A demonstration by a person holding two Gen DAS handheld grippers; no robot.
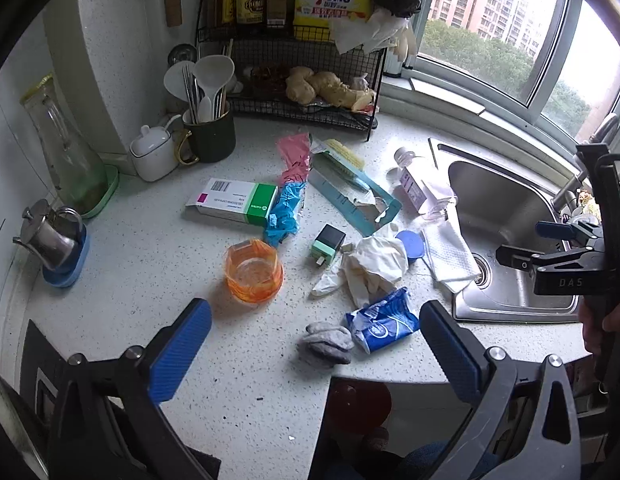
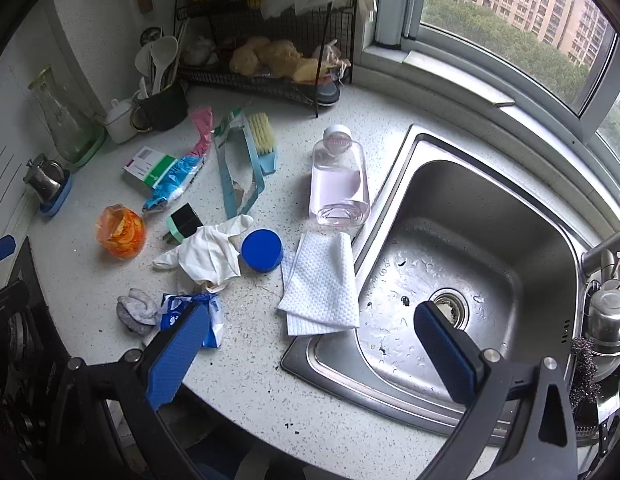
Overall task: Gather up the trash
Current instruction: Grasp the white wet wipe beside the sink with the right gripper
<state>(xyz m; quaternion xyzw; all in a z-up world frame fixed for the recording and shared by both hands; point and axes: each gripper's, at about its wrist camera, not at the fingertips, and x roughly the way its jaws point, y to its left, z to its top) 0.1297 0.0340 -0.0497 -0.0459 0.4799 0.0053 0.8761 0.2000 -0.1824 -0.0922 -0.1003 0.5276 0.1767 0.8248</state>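
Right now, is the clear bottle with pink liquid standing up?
No, the clear plastic bottle with pink liquid lies on its side on the speckled white counter beside the steel sink.

On the table (image 1: 121,280): one medicine box (image 1: 233,200), one orange glass dish (image 1: 253,270), one clear bottle (image 2: 339,178), one blue lid (image 2: 262,250), one white glove (image 2: 207,256), one folded wipe (image 2: 320,284), one scrub brush (image 2: 263,142), two crumpled blue wrappers (image 1: 384,320) (image 1: 285,208), one grey rag (image 1: 326,342).
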